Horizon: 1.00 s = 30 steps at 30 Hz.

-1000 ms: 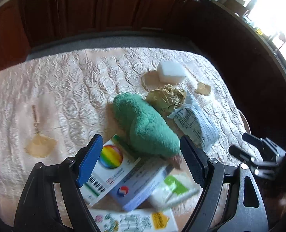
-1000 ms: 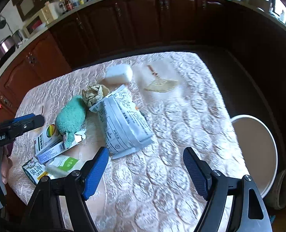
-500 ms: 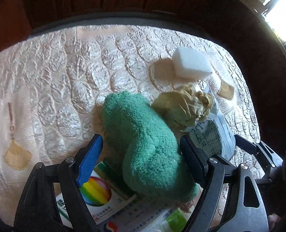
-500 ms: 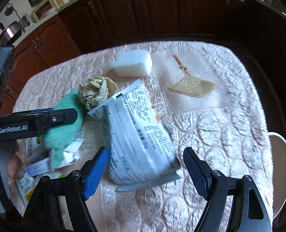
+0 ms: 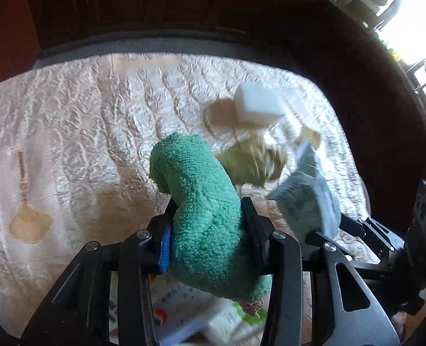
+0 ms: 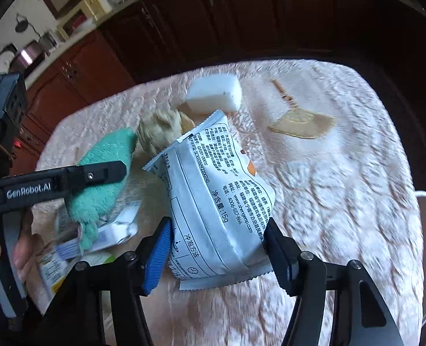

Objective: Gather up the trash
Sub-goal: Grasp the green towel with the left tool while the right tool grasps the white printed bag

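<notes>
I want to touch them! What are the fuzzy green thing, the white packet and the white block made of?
The fuzzy green thing, squeezed in the left tongs, looks like soft terry or fleece cloth: loopy, matte pile. The white packet, between the right tongs, seems to be thin plastic film: glossy, crinkled, with a printed, zigzag-cut edge. The white block looks like foam or sponge, matte and smooth, though blur leaves that unsure.

The left gripper [image 5: 208, 235], its jaws just closed in, squeezes the fuzzy green cloth [image 5: 201, 201] at its middle over the quilted desk [image 5: 83, 115], with a crumpled paper ball [image 5: 253, 161] and a white block [image 5: 259, 106] farther right.
</notes>
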{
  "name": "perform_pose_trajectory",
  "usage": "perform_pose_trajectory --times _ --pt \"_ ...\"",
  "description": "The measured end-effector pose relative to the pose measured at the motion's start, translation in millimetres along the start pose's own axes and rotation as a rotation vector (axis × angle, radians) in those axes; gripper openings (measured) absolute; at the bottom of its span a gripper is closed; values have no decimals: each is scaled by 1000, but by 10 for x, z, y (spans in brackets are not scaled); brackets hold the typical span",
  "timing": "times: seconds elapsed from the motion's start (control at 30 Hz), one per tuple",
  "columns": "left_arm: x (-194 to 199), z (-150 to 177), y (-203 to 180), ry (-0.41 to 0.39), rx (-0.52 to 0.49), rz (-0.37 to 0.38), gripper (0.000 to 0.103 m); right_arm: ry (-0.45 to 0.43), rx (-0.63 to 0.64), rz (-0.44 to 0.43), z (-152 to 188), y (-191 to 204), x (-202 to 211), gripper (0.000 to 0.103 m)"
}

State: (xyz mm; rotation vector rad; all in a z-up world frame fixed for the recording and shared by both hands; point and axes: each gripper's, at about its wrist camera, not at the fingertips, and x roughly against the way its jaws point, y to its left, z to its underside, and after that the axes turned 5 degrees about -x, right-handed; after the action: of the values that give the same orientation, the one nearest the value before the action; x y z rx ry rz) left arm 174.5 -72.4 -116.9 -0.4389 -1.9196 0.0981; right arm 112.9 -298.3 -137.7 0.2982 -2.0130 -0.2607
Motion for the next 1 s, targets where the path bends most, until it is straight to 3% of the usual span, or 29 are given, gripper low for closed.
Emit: perform_pose_trajectory --times 0.37,0.67,1.0 --pt "624 129 -536 -165 -131 30 40 -168 -64 -11 266 -172 977 61" --pt "741 209 -1067 -197 -227 49 40 -270 -123 8 495 -381 1545 61" --pt "640 217 -1643 -190 -313 85 40 -318 -194 53 685 -756 1911 61"
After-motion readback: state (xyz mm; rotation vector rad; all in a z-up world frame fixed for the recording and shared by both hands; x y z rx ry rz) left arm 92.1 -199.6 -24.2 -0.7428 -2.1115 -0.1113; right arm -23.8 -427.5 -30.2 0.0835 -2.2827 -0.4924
